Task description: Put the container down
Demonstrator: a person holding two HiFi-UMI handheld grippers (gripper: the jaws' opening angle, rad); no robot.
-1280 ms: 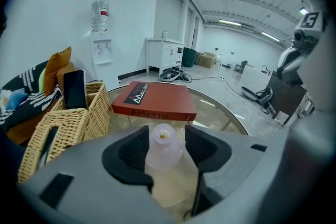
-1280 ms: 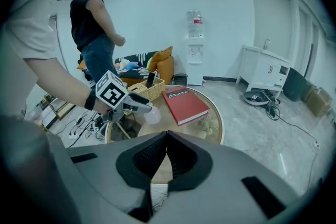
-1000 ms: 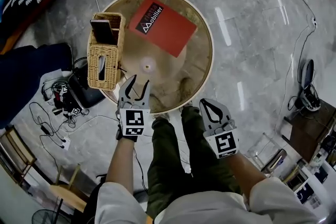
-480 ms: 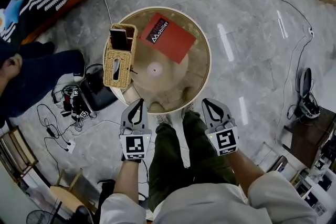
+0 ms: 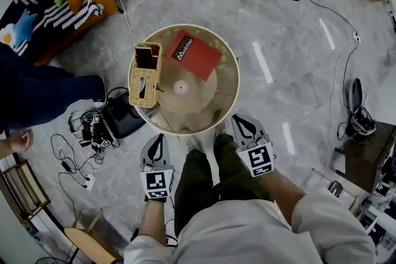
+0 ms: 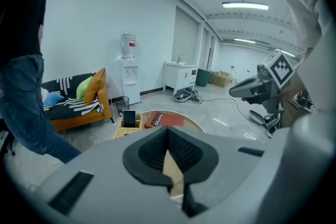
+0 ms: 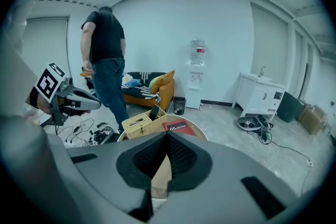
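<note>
Red book (image 5: 193, 54) lies flat on the round surface (image 5: 185, 115); its white cover print looks like "Mobilier", with a small logo beside it. Wicker container (image 5: 145, 76) sits on the surface at its left edge, just beside the book, upright, apart from both grippers. A dark flat device (image 5: 145, 57) stands in the container's far compartment; nothing on it can be read. Each gripper's cube carries black-and-white square markers, no text.

Left gripper (image 5: 157, 138) is held off the surface, near the person's left leg and the surface's near edge, pointing toward the surface. Its fingers (image 6: 149, 152) are pressed together with nothing between them. Right gripper (image 5: 240, 122) is held by the right leg, tips close to the surface rim, also aimed forward. Its fingers are closed too, empty.
</note>
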